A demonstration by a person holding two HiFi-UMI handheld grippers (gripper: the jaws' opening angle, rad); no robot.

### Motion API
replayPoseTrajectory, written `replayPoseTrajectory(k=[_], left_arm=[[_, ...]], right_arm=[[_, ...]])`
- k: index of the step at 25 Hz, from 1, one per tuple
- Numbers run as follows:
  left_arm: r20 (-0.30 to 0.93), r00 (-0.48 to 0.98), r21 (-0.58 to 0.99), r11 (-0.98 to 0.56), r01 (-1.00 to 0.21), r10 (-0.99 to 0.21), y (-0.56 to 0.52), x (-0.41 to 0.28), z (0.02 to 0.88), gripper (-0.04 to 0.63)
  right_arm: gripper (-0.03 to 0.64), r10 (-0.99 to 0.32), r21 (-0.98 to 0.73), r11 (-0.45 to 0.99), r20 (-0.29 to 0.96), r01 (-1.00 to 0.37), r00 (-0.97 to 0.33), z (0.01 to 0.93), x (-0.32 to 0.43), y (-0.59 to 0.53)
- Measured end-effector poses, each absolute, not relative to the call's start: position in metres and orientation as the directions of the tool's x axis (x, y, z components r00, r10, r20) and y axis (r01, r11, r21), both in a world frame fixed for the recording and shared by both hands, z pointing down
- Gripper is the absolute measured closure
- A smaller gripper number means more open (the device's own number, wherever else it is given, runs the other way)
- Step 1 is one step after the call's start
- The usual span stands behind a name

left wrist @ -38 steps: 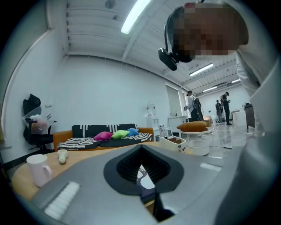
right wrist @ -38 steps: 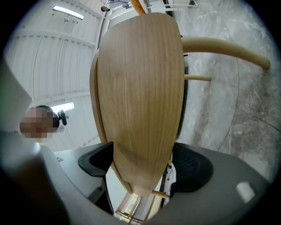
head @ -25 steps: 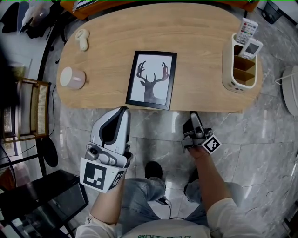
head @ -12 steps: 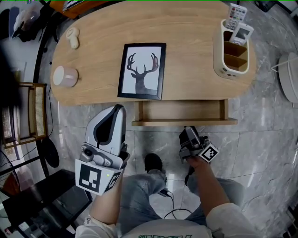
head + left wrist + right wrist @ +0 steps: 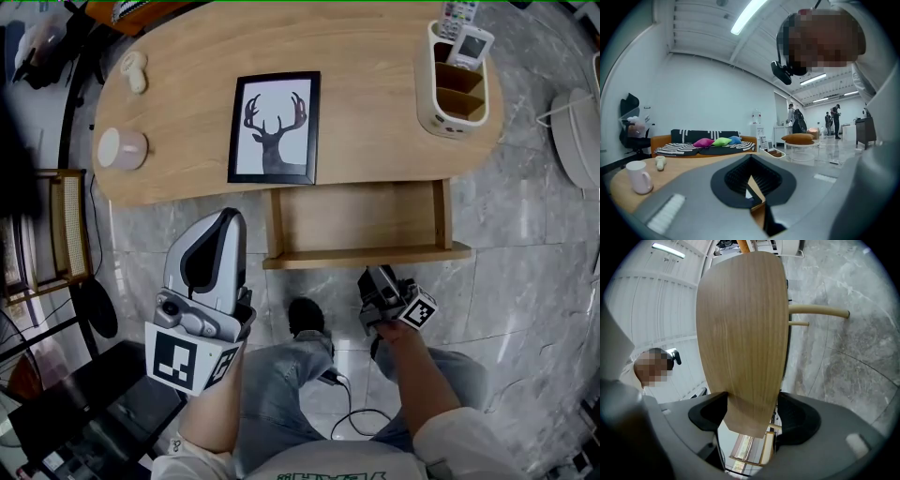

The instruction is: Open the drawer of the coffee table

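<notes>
We see the drawer (image 5: 361, 220) pulled well out from under the coffee table (image 5: 375, 94), with its front board (image 5: 309, 260) nearest us. The right gripper (image 5: 378, 281) is clamped on that board near its middle, and wood fills the gap between its 2 jaws. The left gripper (image 5: 228, 217) hangs left of the drawer, apart from it, jaws together on nothing. On the tabletop sit 1 deer picture (image 5: 272, 128), 1 mug (image 5: 122, 148) and a caddy (image 5: 453, 89) holding remotes.
</notes>
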State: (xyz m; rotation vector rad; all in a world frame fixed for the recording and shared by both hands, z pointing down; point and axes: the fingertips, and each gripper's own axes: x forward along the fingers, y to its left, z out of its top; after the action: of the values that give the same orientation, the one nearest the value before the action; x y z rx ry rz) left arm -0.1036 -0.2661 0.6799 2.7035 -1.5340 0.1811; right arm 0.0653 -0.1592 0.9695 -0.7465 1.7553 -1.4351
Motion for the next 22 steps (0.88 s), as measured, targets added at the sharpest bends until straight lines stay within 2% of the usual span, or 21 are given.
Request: replayPoseTrajectory(k=[4,5,7,12,18,20,22], left_arm=[[0.121,0.494,-0.036,-0.501,-0.865,-0.861,-0.262,-0.115,0.673,0.597],[0.121,0.488,-0.038,-0.495,-0.868,-0.865,-0.261,-0.118,0.67,0.597],[0.123,0.476,-0.039,-0.483,-0.875,-0.871,-0.261,-0.126,0.665,0.597],[0.139,0.453,-0.03,-0.46,-0.887,-0.881,-0.256,-0.14,0.65,0.597],[0.16,0.442,-0.009,-0.449,-0.893,-0.882,-0.257,-0.146,0.612,0.597],[0.169,0.441,0.003,-0.447,-0.894,-0.881,-0.259,-0.146,0.59,0.597],[0.178,0.442,0.012,-0.448,-0.894,-0.879,-0.263,-0.143,0.562,0.597]], right_arm=[[0.302,-0.809,-0.989,0.146,-0.109,-0.017,-0.578,0.991,0.068,-0.148],[0.346,-0.809,-0.99,0.139,-0.104,-0.016,-0.579,0.995,0.069,-0.146],[0.362,-0.807,-0.991,0.132,-0.091,-0.028,-0.583,0.999,0.071,-0.145],[0.354,-0.769,-0.99,0.092,-0.003,-0.107,-0.639,0.987,0.065,-0.146],[0.331,-0.63,-0.992,0.019,0.088,-0.128,-0.772,0.954,0.056,-0.098],[0.331,-0.577,-0.989,0.052,0.082,-0.137,-0.812,0.912,0.058,-0.088],[0.331,-0.518,-0.975,0.163,0.044,-0.149,-0.854,0.846,0.06,-0.097]])
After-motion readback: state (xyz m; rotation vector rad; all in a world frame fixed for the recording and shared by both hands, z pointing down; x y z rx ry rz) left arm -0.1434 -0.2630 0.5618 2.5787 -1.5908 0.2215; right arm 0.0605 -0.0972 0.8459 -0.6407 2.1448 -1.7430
